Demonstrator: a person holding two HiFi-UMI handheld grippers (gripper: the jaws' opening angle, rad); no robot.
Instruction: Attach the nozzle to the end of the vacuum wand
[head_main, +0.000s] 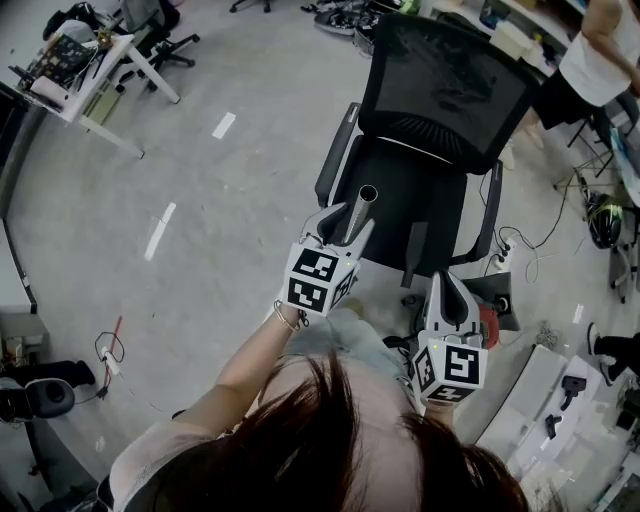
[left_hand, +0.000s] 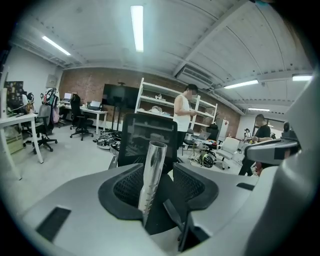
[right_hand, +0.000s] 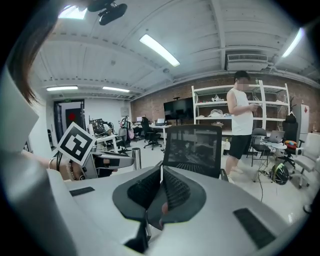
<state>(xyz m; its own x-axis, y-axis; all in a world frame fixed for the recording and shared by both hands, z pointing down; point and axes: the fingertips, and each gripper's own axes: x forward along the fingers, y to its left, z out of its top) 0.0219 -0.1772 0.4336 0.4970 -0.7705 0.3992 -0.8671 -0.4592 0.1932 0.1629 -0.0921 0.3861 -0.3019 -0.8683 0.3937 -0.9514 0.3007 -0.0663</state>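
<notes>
Left tool (head_main: 347, 226) has its jaws spread wide, with the vacuum wand (head_main: 359, 212) standing between them. In the left gripper view the wand (left_hand: 151, 175) is a shiny metal tube, near upright with a slight lean and its open end up. It sits closer to the left pad, with a clear gap on the right pad side, so nothing clamps it. Cannot tell if it touches the left pad. The wand's lower part is hidden behind the tool.

Right tool (head_main: 446, 280) has its jaws pressed together, and the right gripper view shows nothing pinched. It sits to the right of the left tool, apart from the wand.

Both tools point toward a black mesh office chair (head_main: 440, 90) on the grey floor (head_main: 230, 200). A red object (head_main: 489, 326) lies just beside the right tool, mostly hidden. A person (right_hand: 242, 115) stands behind the chair near shelves.

At lower right of the head view, small dark parts (head_main: 572, 385) lie on a white surface (head_main: 530, 385), too small to tell what they are.
</notes>
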